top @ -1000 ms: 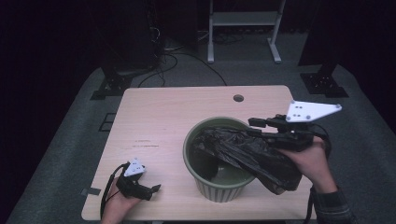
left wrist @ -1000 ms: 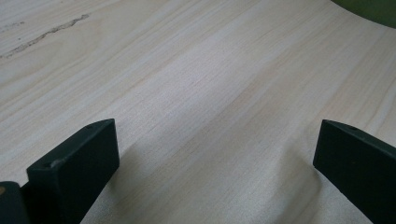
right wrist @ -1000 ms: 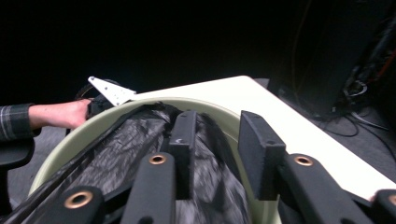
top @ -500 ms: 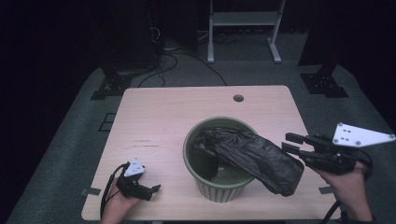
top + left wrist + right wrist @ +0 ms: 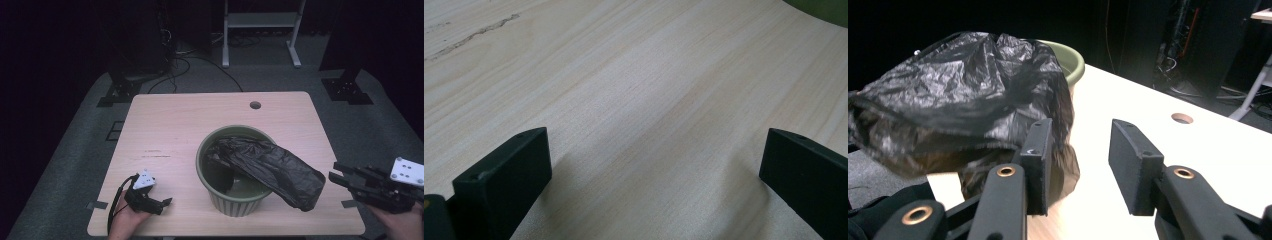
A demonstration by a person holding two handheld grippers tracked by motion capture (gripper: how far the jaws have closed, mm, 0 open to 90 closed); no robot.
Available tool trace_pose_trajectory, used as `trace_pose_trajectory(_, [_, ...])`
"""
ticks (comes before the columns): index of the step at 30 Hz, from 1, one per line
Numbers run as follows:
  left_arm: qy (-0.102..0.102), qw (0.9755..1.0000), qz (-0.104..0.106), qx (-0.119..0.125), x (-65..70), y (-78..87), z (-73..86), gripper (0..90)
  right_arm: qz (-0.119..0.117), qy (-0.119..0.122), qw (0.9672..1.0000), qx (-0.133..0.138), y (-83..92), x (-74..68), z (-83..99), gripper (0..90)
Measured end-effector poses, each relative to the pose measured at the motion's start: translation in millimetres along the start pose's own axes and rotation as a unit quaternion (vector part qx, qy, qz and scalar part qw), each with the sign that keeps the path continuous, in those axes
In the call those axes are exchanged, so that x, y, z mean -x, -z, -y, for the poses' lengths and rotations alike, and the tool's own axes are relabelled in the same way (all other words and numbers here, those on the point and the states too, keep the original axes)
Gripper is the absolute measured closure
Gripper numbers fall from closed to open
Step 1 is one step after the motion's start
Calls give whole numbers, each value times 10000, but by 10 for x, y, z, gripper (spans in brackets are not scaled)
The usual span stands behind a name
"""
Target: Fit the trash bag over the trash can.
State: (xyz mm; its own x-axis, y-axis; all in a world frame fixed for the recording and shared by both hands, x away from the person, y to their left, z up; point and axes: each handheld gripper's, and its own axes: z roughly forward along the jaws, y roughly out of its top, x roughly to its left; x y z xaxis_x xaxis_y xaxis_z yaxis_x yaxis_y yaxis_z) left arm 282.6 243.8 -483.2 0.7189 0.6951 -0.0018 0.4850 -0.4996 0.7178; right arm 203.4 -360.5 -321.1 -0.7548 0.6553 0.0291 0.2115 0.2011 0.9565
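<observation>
A green bin [image 5: 235,202] stands on the wooden table [image 5: 190,120]. A crumpled black plastic bag [image 5: 272,167] lies half in it and hangs out over its right rim. My right gripper [image 5: 336,176] hovers off the table's right edge, just right of the bag's loose end. Its jaws have just been opening and nothing is between them. In the right gripper view the bag [image 5: 958,95] hangs left of the open right gripper [image 5: 1078,155], in front of the bin [image 5: 1073,60]. My left gripper [image 5: 162,205] rests open on the table's front left, over bare wood [image 5: 654,170].
A round cable hole [image 5: 255,105] sits near the table's far edge. Behind the table are a white stand [image 5: 260,30], floor cables [image 5: 185,55] and dark equipment. Black floor feet [image 5: 347,90] flank the table at the back.
My right gripper has let go of the bag and pulled away right and down, past the table's edge. The bag has stayed draped over the bin's rim. The left gripper has not moved.
</observation>
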Motion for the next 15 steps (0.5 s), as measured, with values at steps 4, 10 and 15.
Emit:
trace_pose_trajectory(4, [2,10000,1,-1,-1,0,-1,0,-2,-43,10000,-65,20,-1,100,599])
trace_pose_trajectory(10, [3,10000,-2,-8,-1,0,-2,0,-137,-92,9997,-175,-114,8,194,595])
trace_pose_trajectory(15, [9,10000,3,21,-3,1,-2,0,-321,-29,9992,-217,-267,-15,177,696])
